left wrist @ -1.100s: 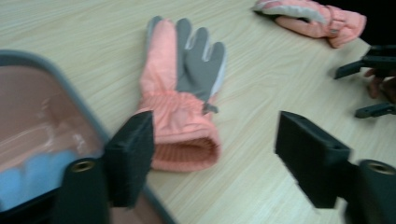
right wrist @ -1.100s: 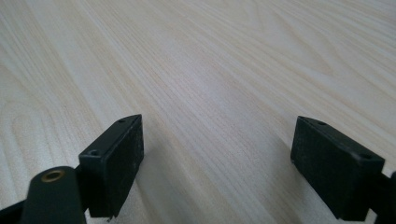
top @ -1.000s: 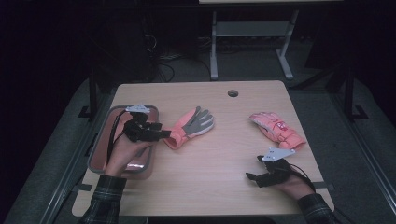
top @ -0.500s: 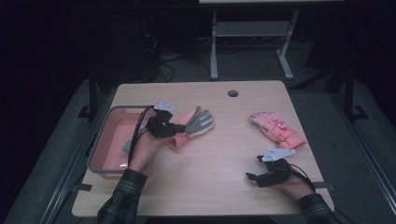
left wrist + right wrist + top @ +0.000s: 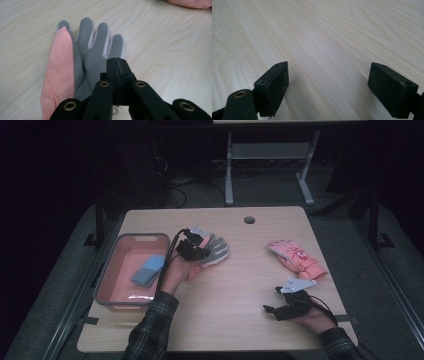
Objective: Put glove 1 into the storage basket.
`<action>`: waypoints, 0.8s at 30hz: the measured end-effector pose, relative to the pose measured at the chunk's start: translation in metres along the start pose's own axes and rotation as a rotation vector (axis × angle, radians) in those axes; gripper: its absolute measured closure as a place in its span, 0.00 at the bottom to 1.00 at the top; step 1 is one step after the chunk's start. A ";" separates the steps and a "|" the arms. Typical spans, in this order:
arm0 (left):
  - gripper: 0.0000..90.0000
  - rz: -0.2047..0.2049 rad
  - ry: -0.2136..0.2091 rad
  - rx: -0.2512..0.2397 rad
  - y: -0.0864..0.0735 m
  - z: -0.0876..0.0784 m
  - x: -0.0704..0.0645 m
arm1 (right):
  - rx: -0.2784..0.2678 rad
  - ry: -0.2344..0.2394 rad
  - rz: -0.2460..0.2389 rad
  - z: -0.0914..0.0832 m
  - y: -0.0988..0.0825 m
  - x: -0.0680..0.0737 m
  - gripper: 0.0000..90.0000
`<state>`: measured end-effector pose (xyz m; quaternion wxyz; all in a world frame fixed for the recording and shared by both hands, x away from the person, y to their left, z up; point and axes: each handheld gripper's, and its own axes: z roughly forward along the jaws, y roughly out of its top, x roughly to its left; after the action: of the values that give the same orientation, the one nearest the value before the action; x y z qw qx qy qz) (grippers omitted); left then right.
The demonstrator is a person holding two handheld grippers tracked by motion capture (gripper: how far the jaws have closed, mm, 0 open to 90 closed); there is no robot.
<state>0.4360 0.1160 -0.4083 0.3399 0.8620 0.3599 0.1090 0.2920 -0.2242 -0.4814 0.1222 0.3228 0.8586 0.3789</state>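
Left gripper (image 5: 117, 61) jaws pressed together, nothing between them, tips over the grey-and-pink glove (image 5: 82, 62), whose fingers lie just ahead. Right gripper (image 5: 328, 80) jaws wide over bare table (image 5: 324, 37).

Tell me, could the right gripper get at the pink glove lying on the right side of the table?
Probably yes. The right gripper rests with jaws open, and the pink glove lies just beyond it on bare table with nothing between them.

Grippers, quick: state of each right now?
Left gripper: closed over the grey-and-pink glove; a grip on it cannot be told.
Right gripper: open, holding nothing, over bare table.
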 end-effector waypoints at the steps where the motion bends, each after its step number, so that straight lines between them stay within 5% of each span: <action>1: 1.00 -0.005 0.002 0.000 0.001 0.004 0.003 | 0.001 0.001 -0.002 0.000 0.000 0.000 0.18; 7: 1.00 -0.003 0.039 0.032 0.002 0.019 0.011 | 0.002 0.003 -0.002 0.000 0.000 0.000 0.18; 12: 1.00 -0.016 0.017 0.098 -0.004 0.035 0.012 | 0.001 0.003 -0.002 0.000 0.000 0.000 0.18; 17: 1.00 0.004 -0.035 0.110 -0.003 0.038 0.003 | 0.001 0.003 -0.002 0.000 0.000 0.000 0.18; 24: 1.00 0.035 -0.109 0.106 -0.004 0.040 -0.027 | 0.002 0.003 -0.002 0.000 0.000 0.000 0.18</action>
<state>0.4318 0.0784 -0.4392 0.3111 0.8895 0.3310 0.0488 0.2918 -0.2242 -0.4813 0.1210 0.3213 0.8595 0.3786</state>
